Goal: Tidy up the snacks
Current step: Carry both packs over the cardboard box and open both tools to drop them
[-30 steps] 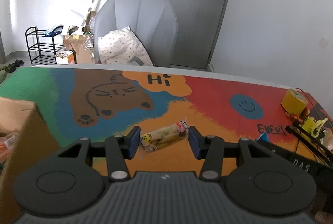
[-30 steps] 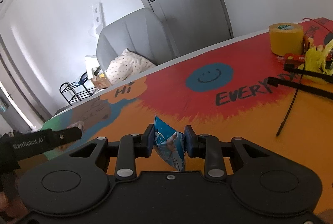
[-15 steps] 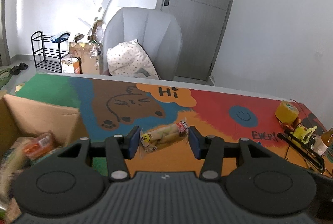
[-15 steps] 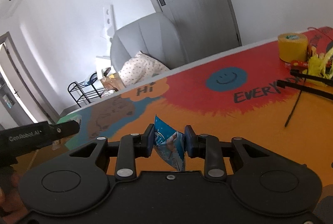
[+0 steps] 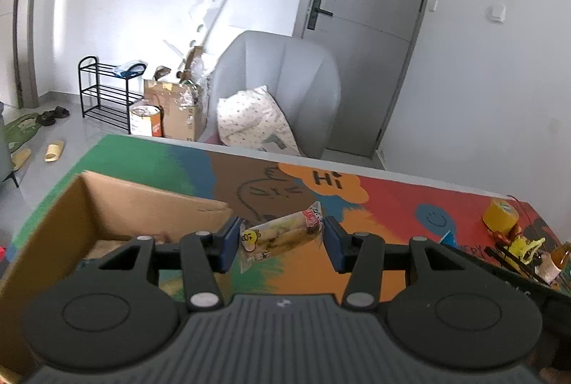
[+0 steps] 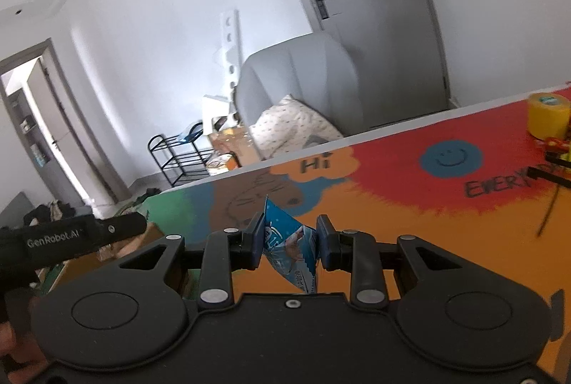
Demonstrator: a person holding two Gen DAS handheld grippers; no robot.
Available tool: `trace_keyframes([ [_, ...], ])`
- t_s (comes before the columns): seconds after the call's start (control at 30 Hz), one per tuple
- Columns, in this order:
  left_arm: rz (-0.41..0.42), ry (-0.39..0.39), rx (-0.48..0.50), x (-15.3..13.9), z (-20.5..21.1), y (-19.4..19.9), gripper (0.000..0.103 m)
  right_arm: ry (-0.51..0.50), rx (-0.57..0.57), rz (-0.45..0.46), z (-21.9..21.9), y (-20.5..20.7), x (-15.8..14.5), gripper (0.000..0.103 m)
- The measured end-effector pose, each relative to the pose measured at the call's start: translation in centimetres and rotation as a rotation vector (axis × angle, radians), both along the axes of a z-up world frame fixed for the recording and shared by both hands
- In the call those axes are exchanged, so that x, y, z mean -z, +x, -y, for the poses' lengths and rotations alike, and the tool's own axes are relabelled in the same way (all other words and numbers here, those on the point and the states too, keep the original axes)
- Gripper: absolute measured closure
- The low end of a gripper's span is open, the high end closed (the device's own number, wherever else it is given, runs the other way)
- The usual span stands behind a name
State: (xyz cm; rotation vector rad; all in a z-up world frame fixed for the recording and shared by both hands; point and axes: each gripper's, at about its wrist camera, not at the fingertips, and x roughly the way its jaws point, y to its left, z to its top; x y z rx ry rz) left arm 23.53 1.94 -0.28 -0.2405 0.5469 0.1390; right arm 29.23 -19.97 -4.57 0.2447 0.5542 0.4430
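My left gripper (image 5: 280,243) is shut on a clear yellow snack packet (image 5: 282,236) with a red end, held crosswise above the colourful table mat (image 5: 385,205). An open cardboard box (image 5: 107,205) sits just below and to its left; its inside is mostly hidden by the gripper body. In the right wrist view, my right gripper (image 6: 288,241) is shut on a small blue snack pouch (image 6: 289,243), held upright over the orange part of the mat (image 6: 428,241). The left gripper's black body (image 6: 71,236) shows at that view's left edge, above the box.
A yellow tape roll (image 5: 499,214) and a tangle of black tools and yellow scraps (image 5: 517,248) lie at the table's right end. Behind the table stand a grey armchair (image 5: 282,87) with a spotted cushion, cardboard boxes and a black shoe rack (image 5: 103,95).
Both grippers have risen and moved left with their packets held. The cardboard box has come further into the left wrist view, now just beneath the left gripper.
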Motion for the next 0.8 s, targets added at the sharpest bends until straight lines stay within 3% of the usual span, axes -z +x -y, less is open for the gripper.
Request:
trace_keyframes([
  [0.5,0.018,0.000,-0.132,-2.0,-7.2,-3.9,0.054,-0.027,-0.167,0.050,-8.1,-2.1,-2.1,0.075],
  [0.8,0.000,-0.022,-0.175,-1.5,-10.4,-5.5,0.053,-0.053,-0.226,0.069,-11.7,-3.1,-2.6,0.075],
])
